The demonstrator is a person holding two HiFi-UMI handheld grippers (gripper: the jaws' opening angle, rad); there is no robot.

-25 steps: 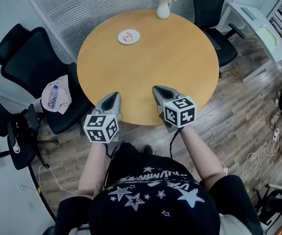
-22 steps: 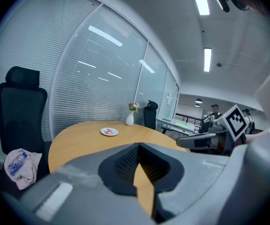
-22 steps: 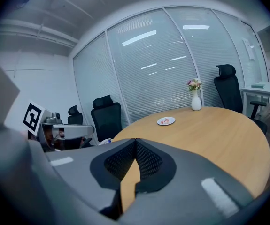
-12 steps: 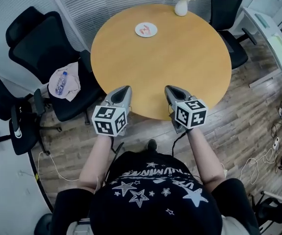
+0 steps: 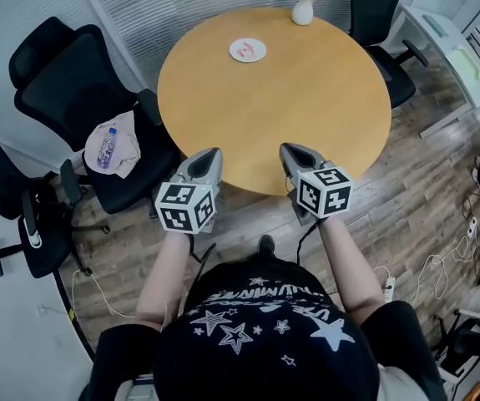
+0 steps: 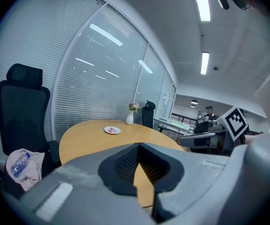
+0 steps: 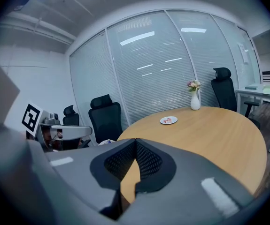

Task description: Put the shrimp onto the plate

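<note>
**Head view.** A round, light-brown wooden desk point(image 5: 306, 98) fills the upper middle. Near its far edge sits a small white round plate point(image 5: 260, 48) with the pink shrimp point(image 5: 245, 51) lying on it. A white vase of flowers point(image 5: 303, 9) stands further back, to the right of the plate. The left gripper point(image 5: 210, 153) and right gripper point(image 5: 288, 149) are held side by side, their tips over the desk's near edge, well apart from the plate. Both pairs of jaws are closed and empty. A black office chair point(image 5: 64, 98) to the left carries a crumpled cloth with a clear plastic bottle point(image 5: 106, 147) on it.

Against the frame from a second ago, the desk, plate and vase sit further right and a little higher in the picture. Both grippers sit slightly further right too, in the same side-by-side pose. Since half a second ago almost nothing differs.

**Left gripper view.** The left gripper's point(image 6: 138, 146) jaws meet at their tips with nothing between them. Beyond them, the plate point(image 6: 117, 131) with the shrimp point(image 6: 110, 130) lies far across the desk point(image 6: 88, 135), and the vase point(image 6: 130, 118) is behind it.

**Right gripper view.** The right gripper's point(image 7: 135, 142) jaws are pressed together, holding nothing. The plate point(image 7: 163, 121) and shrimp point(image 7: 169, 120) sit far ahead on the desk point(image 7: 219, 135), left of the vase point(image 7: 195, 102).
</note>
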